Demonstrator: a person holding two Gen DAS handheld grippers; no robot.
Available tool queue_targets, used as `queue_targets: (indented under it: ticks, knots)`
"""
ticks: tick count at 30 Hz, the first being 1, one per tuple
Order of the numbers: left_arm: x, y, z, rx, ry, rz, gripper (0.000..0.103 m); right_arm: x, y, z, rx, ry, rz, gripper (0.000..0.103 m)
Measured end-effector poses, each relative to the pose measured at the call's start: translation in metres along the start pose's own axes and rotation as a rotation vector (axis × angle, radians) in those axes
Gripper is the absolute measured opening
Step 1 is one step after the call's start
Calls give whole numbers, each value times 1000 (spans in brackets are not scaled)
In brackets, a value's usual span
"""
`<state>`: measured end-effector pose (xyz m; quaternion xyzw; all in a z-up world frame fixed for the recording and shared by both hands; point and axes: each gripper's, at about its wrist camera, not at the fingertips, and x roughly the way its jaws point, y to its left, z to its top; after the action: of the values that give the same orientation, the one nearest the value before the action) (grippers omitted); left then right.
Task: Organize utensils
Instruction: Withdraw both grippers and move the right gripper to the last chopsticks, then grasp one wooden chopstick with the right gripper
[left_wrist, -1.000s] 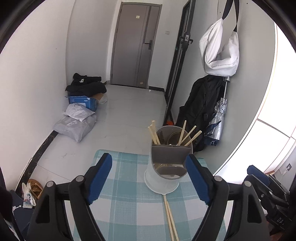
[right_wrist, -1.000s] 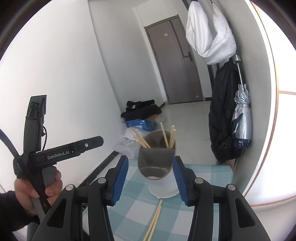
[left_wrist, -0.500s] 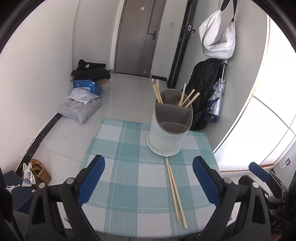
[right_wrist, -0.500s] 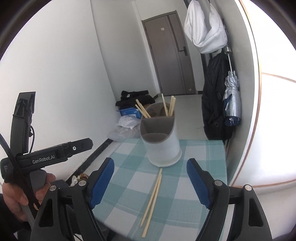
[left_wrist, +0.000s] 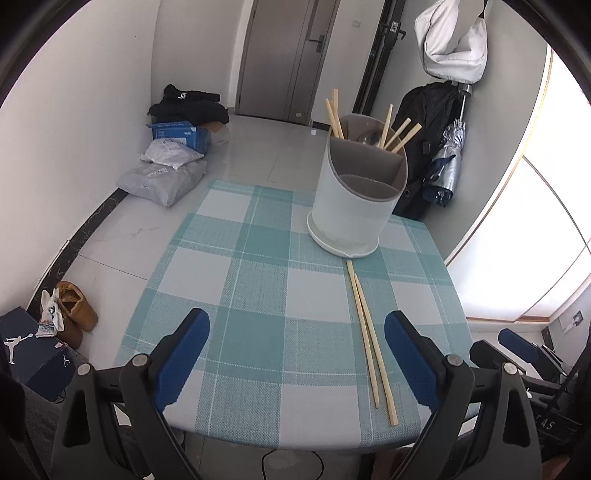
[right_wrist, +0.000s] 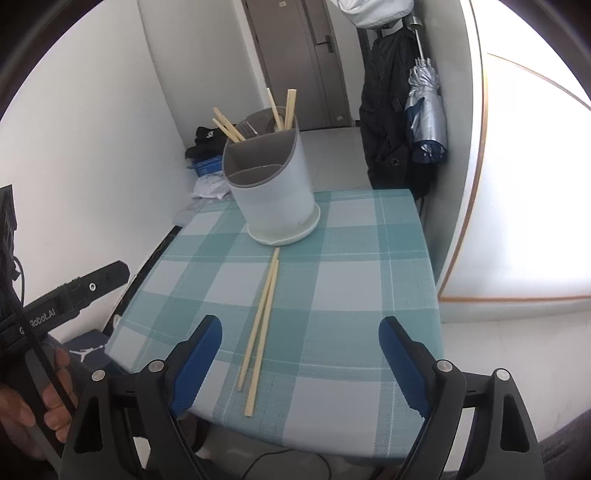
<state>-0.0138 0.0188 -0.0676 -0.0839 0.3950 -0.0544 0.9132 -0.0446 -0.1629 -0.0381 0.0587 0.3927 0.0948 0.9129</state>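
Now you tilt both grippers downward, left gripper (left_wrist: 295, 354) and right gripper (right_wrist: 300, 356) spread wide, grasping nothing; two loose wooden chopsticks (right_wrist: 260, 332) lie toward twelve o'clock, touching the white-and-grey utensil holder (right_wrist: 275, 192).

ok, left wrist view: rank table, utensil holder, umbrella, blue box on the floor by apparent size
Largest to smallest, as they look in this view:
1. table
2. utensil holder
3. umbrella and blue box: look alike in size; both sit far back, so unranked.
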Motion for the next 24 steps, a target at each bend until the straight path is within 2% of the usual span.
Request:
queue_targets:
  ticks: [6,14,19,21,23,24]
  knots:
    - [5,-1,0,-29,33,-45,94,18,-1,3,16,59,-33,87]
    - [19,14,11,-107,77,-62,94,42,1,8,4,131,-60,87]
    - [23,28,18,-177,97,-78,94,65,9,21,-69,192,-97,86]
    - [25,35,22,-202,103,-83,94,82,12,23,-100,251,-97,86]
    - [26,41,26,-224,102,-80,94,103,13,26,-99,324,-87,69]
    - [26,45,27,-237,101,-77,94,109,14,27,-96,344,-74,69]
